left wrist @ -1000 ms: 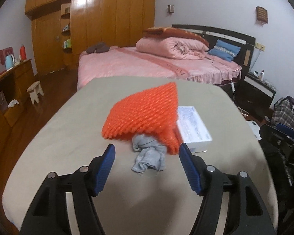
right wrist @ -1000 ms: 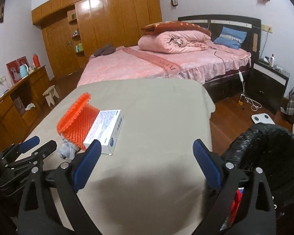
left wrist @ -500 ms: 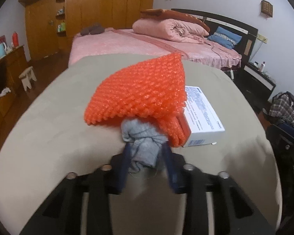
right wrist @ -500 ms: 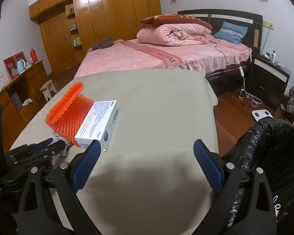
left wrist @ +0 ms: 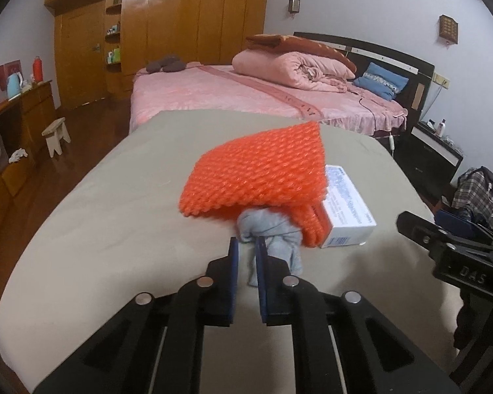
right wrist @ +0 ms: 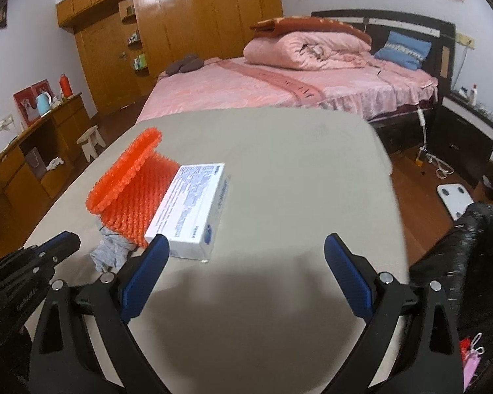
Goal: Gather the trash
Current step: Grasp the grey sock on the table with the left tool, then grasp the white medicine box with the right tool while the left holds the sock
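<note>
My left gripper point(left wrist: 246, 244) is shut on a crumpled grey rag point(left wrist: 272, 233) that lies on the beige table point(left wrist: 115, 216), partly under a folded orange foam net point(left wrist: 259, 174). A white and blue carton box point(left wrist: 346, 210) lies against the net's right side. In the right wrist view the rag point(right wrist: 111, 251), the net point(right wrist: 131, 193) and the box point(right wrist: 194, 210) sit at the left. My right gripper point(right wrist: 246, 246) is open and empty above the table's near edge. A black trash bag point(right wrist: 470, 262) stands at the right.
A pink bed point(left wrist: 246, 92) with a rolled quilt stands behind the table. A wooden wardrobe point(left wrist: 167, 23) lines the back wall. A dark nightstand point(right wrist: 466, 138) and a white scale point(right wrist: 453, 197) are on the floor at the right. A small stool point(left wrist: 57, 136) stands left.
My left gripper moved in and closed from wide open onto the grey rag. My right gripper drifted left toward the box and stayed open.
</note>
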Motion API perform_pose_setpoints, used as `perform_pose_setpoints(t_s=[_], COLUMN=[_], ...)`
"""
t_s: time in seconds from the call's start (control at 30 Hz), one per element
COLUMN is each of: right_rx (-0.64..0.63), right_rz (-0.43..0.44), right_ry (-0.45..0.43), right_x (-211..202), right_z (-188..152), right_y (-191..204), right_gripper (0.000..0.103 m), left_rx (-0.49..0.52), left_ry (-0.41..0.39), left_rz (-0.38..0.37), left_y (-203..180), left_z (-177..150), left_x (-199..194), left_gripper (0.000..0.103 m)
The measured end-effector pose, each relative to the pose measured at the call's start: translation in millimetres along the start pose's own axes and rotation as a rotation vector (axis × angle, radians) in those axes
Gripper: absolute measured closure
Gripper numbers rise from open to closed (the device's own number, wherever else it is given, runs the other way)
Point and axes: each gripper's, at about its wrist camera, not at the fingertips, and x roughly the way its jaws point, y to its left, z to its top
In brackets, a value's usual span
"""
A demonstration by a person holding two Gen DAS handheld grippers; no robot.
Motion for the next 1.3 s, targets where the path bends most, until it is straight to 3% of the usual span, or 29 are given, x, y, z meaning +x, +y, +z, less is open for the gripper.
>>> perform_pose_setpoints(t_s=[0.03, 0.13, 0.27, 0.4, 0.47, 0.53, 0.57, 0.67, 0.9, 1.3], right_rx=[0.001, 0.011, 0.021, 0.027, 0.024, 0.025, 0.025, 0.019, 0.003, -0.046], right_rz=[0.001, -0.007, -0.026, -0.034, -0.034, -0.031, -0.028, -0.023, -0.001, 0.013], right_ry=[0.003, 0.001, 0.004, 0.002, 0.003, 0.005, 0.006, 0.007, 0.012, 0.087], right_x=[1.4, 0.6, -1.3, -3.4, -3.9, -3.5, -3.5, -3.6, 6.5, 45.7], right_z=[0.2, -1.7, -3.8, -6.1, -6.8, -7.7, -7.5, -7.3, -3.3, 8.1], right_y=[1.1, 0.0, -7.3, -12.4, -12.4, -12.2, -12.3, -10.9, 4.6, 46.8], right_gripper=[0.010, 0.010, 0.010, 0.010, 0.010, 0.010, 0.010, 0.010, 0.010, 0.010], left_rx=[-0.009, -0.014, 0.020, 0.023, 0.016, 0.012, 0.007, -0.013, -0.021, -0.043], left_ry=[0.009, 0.011, 0.025, 0.141, 0.138, 0.141, 0.137, 0.106, 0.057, 0.027], left_rz=[-0.004, -0.018, -0.027, -0.019, -0.034, -0.039, -0.048, -0.071, -0.037, 0.012], left_y=[1.1, -0.3, -11.9, -19.6, -22.0, -23.3, -23.5, -20.7, -1.5, 25.9], left_z=[-0.1, 0.9, 3.9, 2.0, 4.6, 5.6, 6.0, 5.4, -3.5, -10.0], left_x=[2.1, 5.4, 19.5, 54.1, 57.3, 59.9, 59.6, 52.4, 20.9, 2.4], left_gripper=[0.091, 0.068, 0.061, 0.055, 0.055, 0.062, 0.074, 0.078, 0.078, 0.078])
